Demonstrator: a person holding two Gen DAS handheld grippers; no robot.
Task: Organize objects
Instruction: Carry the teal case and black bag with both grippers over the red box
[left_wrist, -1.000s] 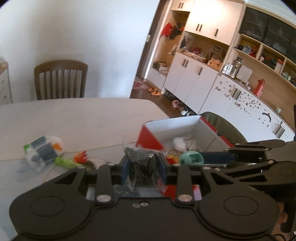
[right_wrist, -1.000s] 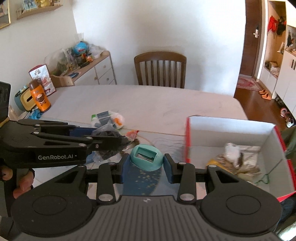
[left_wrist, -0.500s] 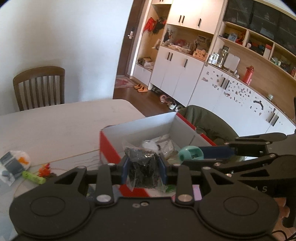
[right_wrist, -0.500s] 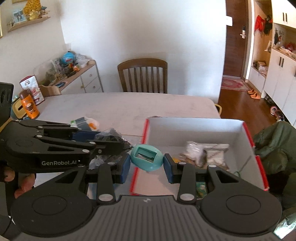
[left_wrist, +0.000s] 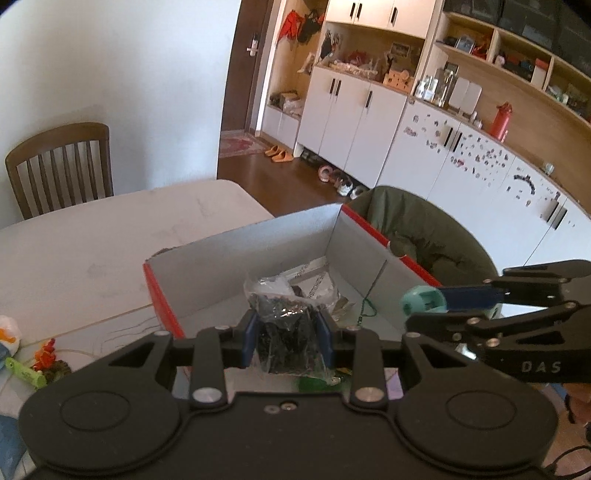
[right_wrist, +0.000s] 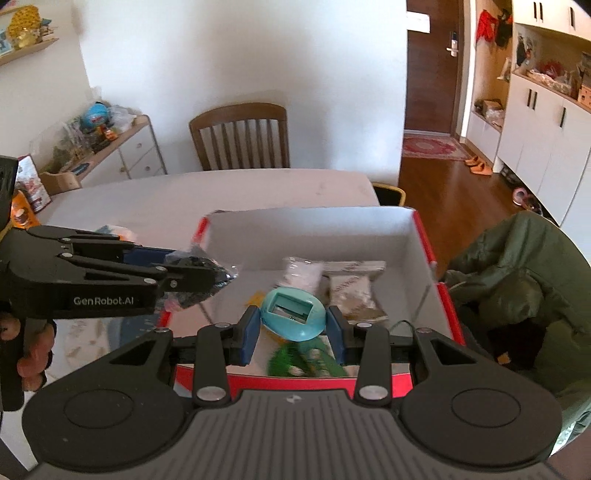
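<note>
Over the red-rimmed white cardboard box (right_wrist: 310, 236), left to right: left gripper (left_wrist: 286, 334) clenched on a crinkled clear bag of dark bits (left_wrist: 286, 325), right gripper (right_wrist: 293, 328) clamping a teal egg-shaped plastic piece (right_wrist: 293, 314). Both poised, seemingly, for dropping inside beside packets (right_wrist: 349, 291) already stowed.

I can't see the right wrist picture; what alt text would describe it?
The right gripper holds a teal egg-shaped toy above an open red box on a table. Beside it, the left gripper holds a dark bag.
</note>
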